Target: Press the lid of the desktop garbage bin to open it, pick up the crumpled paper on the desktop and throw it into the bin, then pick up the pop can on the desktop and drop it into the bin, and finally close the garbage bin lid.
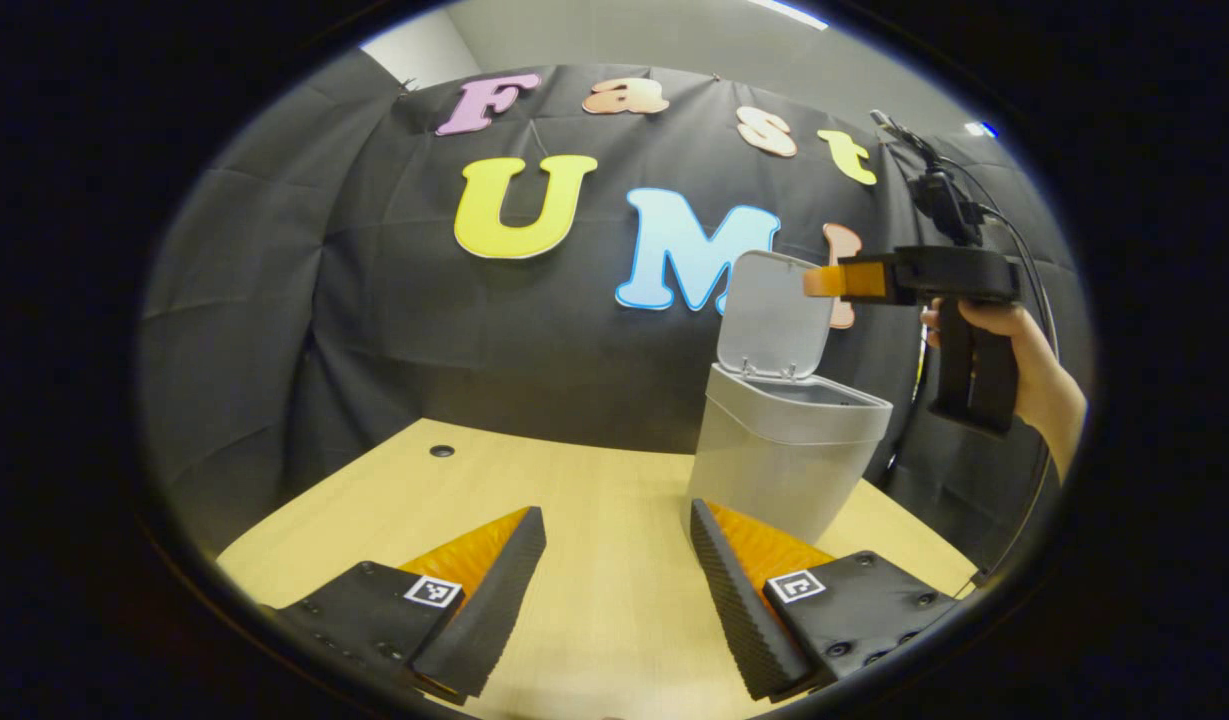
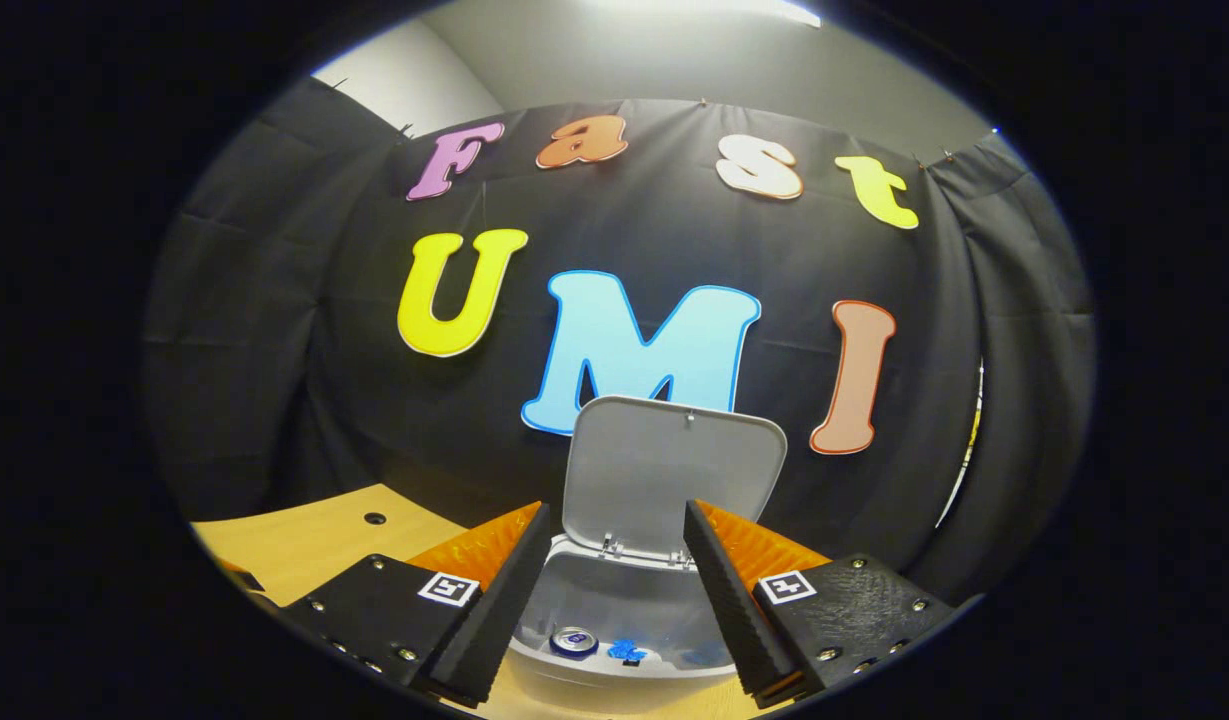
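Observation:
A grey desktop bin (image 1: 784, 455) stands on the wooden table (image 1: 574, 500) with its lid (image 1: 779, 318) raised upright at the back. My left gripper (image 1: 614, 590) is open low over the table, left of the bin, holding nothing. In the left gripper view the right gripper (image 1: 824, 282), held by a hand (image 1: 1034, 370), hovers above the bin's opening beside the raised lid. In the right gripper view my right gripper (image 2: 614, 590) is open right above the bin (image 2: 614, 610), in front of the lid (image 2: 664, 470). A pop can (image 2: 574, 641) and blue crumpled paper (image 2: 627, 650) lie inside.
The table (image 2: 314, 540) has a small dark hole (image 1: 441, 451) near its far left edge. The black cloth wall hangs close behind the bin. A cable (image 1: 1024, 260) trails from the right gripper's handle on the right.

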Demonstrator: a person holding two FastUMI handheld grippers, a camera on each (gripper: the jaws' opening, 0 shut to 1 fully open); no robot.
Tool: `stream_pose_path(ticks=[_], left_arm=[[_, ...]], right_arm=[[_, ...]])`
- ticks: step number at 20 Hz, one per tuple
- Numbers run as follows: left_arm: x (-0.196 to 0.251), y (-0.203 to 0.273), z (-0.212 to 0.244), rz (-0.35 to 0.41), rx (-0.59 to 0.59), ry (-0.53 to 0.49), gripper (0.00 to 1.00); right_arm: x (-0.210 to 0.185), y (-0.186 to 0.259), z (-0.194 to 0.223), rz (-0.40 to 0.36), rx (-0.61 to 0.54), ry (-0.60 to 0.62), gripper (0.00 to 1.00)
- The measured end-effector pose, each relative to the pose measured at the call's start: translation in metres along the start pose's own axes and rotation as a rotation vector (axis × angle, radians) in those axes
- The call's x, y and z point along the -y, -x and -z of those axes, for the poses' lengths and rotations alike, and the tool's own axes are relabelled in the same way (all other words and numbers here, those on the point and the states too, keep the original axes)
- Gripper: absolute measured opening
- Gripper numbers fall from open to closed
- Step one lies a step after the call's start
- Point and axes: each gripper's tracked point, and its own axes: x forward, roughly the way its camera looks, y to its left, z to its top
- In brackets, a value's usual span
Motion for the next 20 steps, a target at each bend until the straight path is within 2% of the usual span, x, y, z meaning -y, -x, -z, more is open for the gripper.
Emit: stream_pose_path(ticks=[3, 7, 13, 20], left_arm=[[-0.001, -0.004, -0.003, 0.002, 0.004, 0.001, 0.96], [-0.005, -0.014, -0.006, 0.003, 0.008, -0.016, 0.96], [-0.011, -0.039, -0.007, 0.020, -0.011, -0.020, 0.95], [-0.017, -0.047, -0.019, 0.027, -0.042, -0.022, 0.95]], right_arm=[[0.006, -0.016, -0.013, 0.008, -0.001, -0.011, 0.86], [0.025, -0.040, -0.034, 0.060, 0.006, 0.010, 0.86], [0.047, -0.081, -0.063, 0.115, 0.043, -0.029, 0.86], [0.056, -0.117, -0.066, 0.141, 0.007, -0.016, 0.86]])
